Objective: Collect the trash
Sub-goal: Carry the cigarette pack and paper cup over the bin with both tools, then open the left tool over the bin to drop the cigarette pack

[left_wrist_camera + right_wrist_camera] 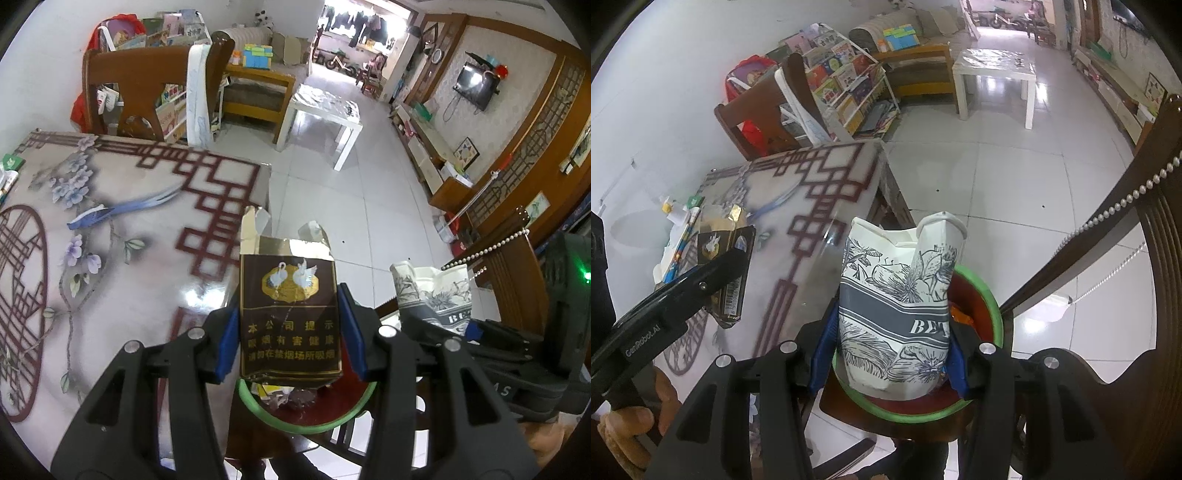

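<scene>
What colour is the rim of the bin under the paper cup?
Green rim on the round bin, clearest in the right wrist view.

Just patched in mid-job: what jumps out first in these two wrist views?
The left gripper is shut on a torn brown cigarette pack printed with two white swans. The right gripper is shut on a crushed white paper cup with grey floral print. Both hang over a green-rimmed bin already holding scraps, beside the patterned table.
</scene>
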`<state>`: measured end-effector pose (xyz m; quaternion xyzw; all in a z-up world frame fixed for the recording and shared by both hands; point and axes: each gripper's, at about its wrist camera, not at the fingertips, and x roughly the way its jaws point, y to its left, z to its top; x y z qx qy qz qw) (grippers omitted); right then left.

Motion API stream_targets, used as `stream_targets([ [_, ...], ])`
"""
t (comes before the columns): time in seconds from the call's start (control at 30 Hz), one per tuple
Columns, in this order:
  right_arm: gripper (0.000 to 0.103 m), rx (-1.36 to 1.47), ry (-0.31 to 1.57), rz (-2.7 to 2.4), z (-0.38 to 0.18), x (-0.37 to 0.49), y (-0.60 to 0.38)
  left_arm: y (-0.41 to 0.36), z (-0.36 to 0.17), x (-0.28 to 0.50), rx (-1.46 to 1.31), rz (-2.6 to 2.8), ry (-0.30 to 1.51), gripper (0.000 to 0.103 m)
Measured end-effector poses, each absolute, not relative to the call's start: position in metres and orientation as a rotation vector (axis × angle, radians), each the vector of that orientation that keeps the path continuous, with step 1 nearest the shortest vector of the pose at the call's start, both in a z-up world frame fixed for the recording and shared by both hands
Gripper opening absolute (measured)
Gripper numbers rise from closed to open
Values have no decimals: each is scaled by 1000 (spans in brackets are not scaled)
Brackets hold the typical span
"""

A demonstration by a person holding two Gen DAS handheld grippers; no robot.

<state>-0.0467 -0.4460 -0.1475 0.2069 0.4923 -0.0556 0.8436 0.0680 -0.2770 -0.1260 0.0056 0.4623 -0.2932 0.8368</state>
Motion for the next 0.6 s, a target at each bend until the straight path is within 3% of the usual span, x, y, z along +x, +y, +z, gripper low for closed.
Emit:
stream_targets([
  [0.1, 49, 447, 1047, -128, -150, -46, -448, -280, -128, 71, 15, -630, 988, 47],
  [0.3, 49, 451, 1058, -142, -153, -44, -450, -282, -128, 72, -12, -670, 987, 64],
  [0.6, 49, 453, 1073, -159, -158, -43, -452, -275, -121, 74, -16, -651, 957, 69],
])
